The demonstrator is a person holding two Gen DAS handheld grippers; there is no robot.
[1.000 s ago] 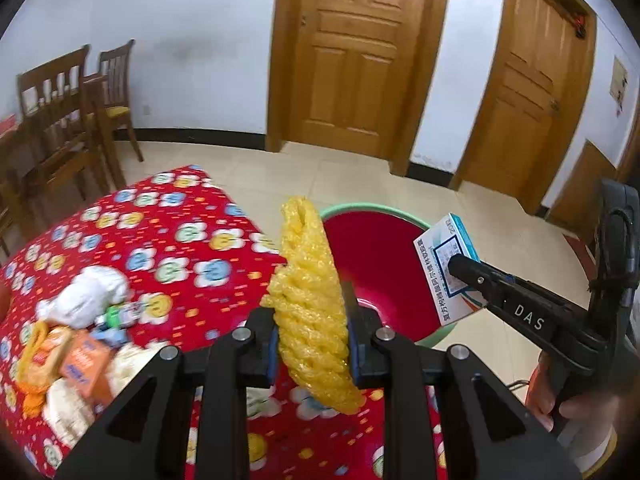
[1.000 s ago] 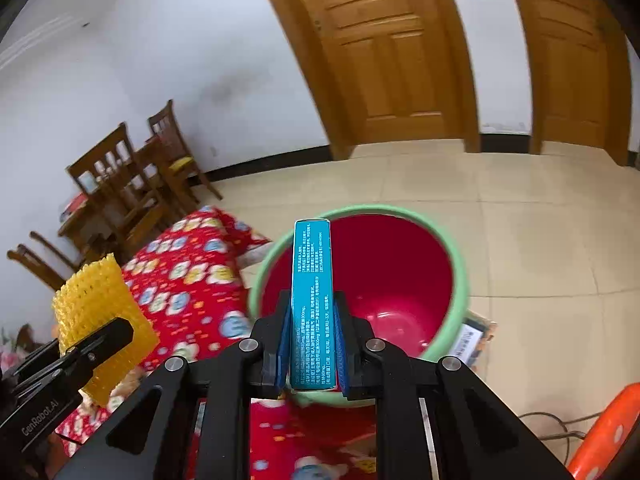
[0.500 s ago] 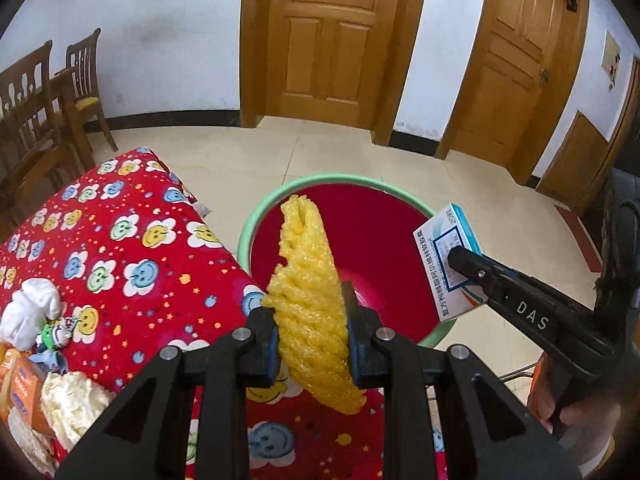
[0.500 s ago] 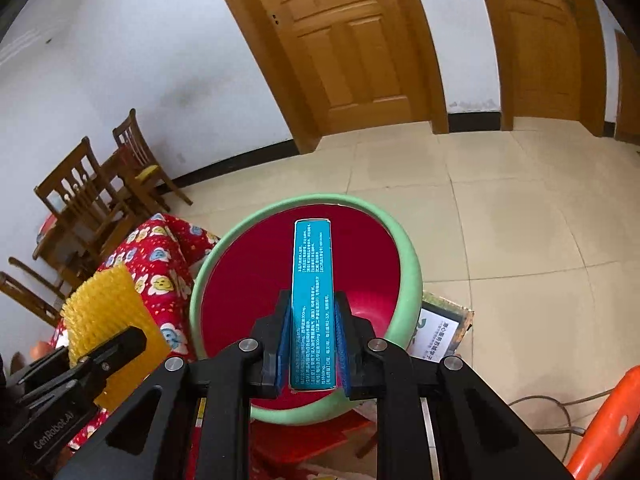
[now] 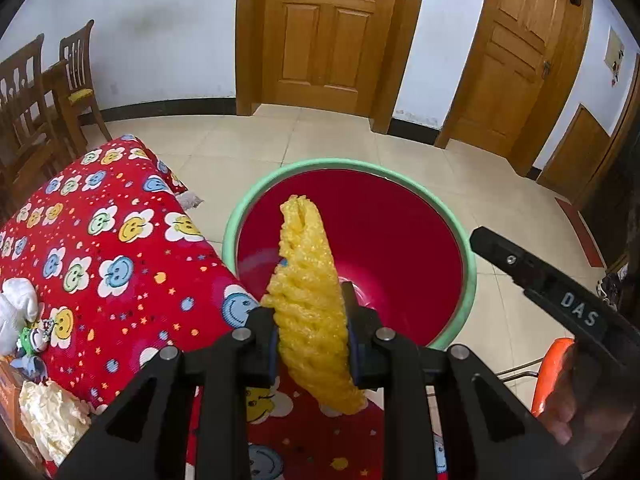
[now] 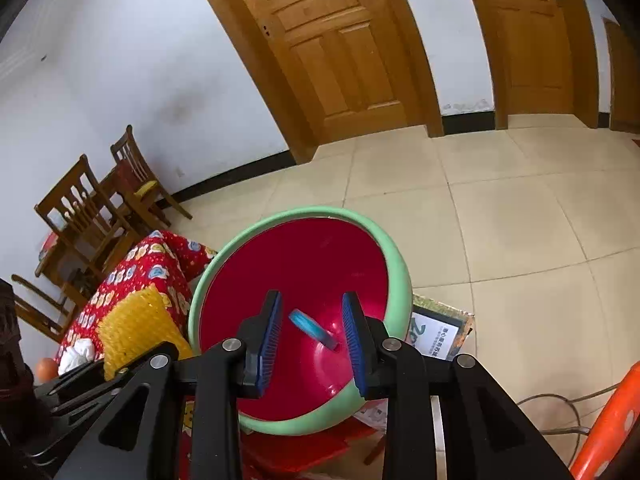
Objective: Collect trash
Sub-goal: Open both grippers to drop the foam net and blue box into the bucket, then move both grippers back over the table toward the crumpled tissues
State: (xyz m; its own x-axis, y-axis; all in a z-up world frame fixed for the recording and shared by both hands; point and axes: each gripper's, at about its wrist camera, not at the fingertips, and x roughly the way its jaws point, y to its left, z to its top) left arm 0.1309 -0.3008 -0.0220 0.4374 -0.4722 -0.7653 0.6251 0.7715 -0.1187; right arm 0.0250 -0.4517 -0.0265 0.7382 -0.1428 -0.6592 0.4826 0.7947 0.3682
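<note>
Basin on the floor, just right of the table. Box inside the basin, seen between the right gripper's jaws, which are opening, pads clear of it. Foam net pinched in the left gripper, over the basin's near-left edge. Wrappers on the table's near-left. Chairs behind the table; doors behind the basin.

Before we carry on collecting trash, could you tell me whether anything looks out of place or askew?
Nothing serious. The blue cardboard box lies tilted inside the red basin with the green rim, below the opening right gripper. The left gripper holds the yellow foam net.
</note>
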